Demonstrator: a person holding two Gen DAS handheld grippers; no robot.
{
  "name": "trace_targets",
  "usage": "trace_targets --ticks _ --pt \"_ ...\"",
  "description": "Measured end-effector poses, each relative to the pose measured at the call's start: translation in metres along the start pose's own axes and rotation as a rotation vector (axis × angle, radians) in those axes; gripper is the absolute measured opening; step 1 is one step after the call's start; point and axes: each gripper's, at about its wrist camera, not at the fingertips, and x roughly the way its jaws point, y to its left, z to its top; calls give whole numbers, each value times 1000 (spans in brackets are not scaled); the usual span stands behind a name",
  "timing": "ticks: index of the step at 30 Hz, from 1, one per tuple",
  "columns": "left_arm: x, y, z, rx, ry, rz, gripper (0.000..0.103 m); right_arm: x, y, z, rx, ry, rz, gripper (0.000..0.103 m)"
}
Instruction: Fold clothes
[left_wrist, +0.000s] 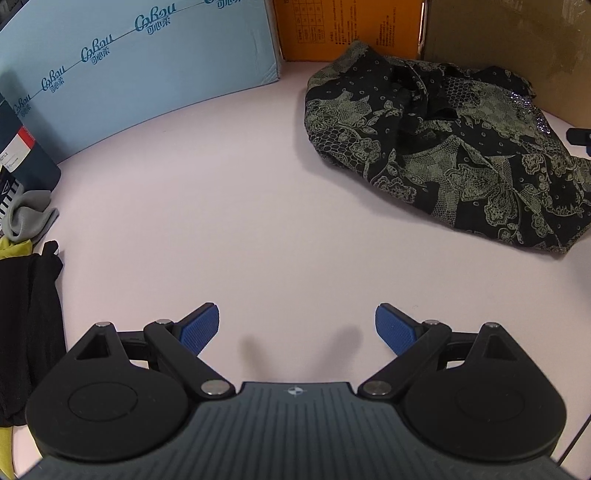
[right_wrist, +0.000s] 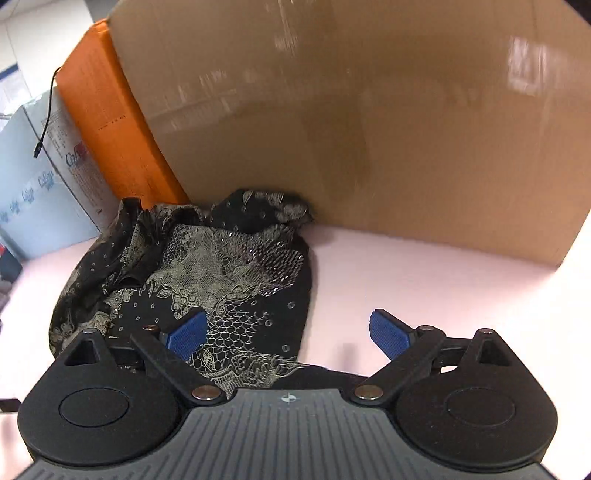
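On the pale counter (left_wrist: 258, 206), at about two o'clock in the left wrist view, a black garment with a green lace-like print (left_wrist: 443, 147) lies crumpled in a heap against the brown cardboard box (right_wrist: 369, 129) and the orange box (left_wrist: 347, 29). Both tools are released and hold nothing: the left tongs (left_wrist: 297, 328) hang spread over bare counter, well apart from the garment, while the right tongs (right_wrist: 288, 332) gape just over its near edge, the left pad above the cloth and the right pad above the counter. By my reading nothing has been folded yet; the step in hand is the first reach, and the next move probably calls for pinching two edges and drawing the heap out flat. Only the left view shows a light blue box (left_wrist: 147, 62) at eleven o'clock and other clothes (left_wrist: 29, 295) at nine; only the right view shows the sequinned patch (right_wrist: 273, 262) clearly.
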Motion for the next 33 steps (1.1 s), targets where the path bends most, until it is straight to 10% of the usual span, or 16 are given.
trace_targets --ticks 6,11,18,22,25,28,33 --pt "-2 -3 7 26 -34 3 91 35 19 5 -137 10 36 96" --pt "-5 -12 9 76 -73 40 91 35 45 8 -199 33 151 10" --pt "-4 -7 12 32 -58 47 91 1 84 -32 -191 221 396 10" --pt "-8 -2 12 5 -61 66 91 -20 127 -76 -167 466 699 11" --pt "-11 -1 9 -17 -58 66 91 -42 159 -85 -305 502 869 30" --pt "-12 -5 9 -9 -58 57 91 -48 144 -57 -318 289 681 76" --pt "-14 -16 7 28 -72 42 91 -28 84 -22 -215 17 242 90"
